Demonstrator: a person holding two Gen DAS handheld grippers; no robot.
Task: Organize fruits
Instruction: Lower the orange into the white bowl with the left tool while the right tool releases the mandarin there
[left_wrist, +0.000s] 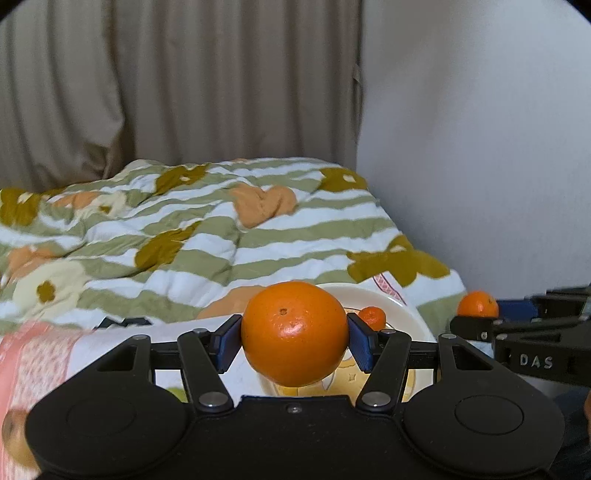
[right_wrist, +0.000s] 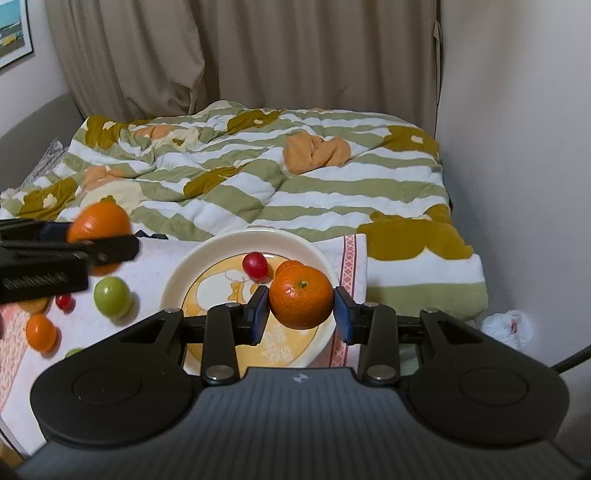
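Left gripper: our left gripper (left_wrist: 294, 341) clamps a large orange (left_wrist: 294, 333) between its blue pads (left_wrist: 226, 345), lifted clear of the cloth; from the right wrist view the same orange (right_wrist: 99, 224) hangs at the far left, above the loose fruit.
Right gripper: our right gripper (right_wrist: 301, 312) grasps a mandarin (right_wrist: 301, 297) with both pads pressed to its sides, held over the near right part of the plate (right_wrist: 173, 280).
Plate: we see a cream plate with a yellow pattern sitting on a white cloth (right_wrist: 155, 258) that has pink patterned edges.
In the plate: a small red fruit (right_wrist: 255, 265) lies toward the back, and another orange fruit (right_wrist: 289, 265) peeks out just behind the held mandarin.
Loose fruit: left of the plate, on the cloth, we see a green fruit (right_wrist: 112, 297), a small red piece (right_wrist: 65, 301) and a small orange fruit (right_wrist: 41, 332); another green one at the lower left is mostly hidden.
Surroundings: a striped, flower-print quilt (right_wrist: 295, 177) covers the bed beyond the plate, with beige curtains (right_wrist: 258, 55) behind it.
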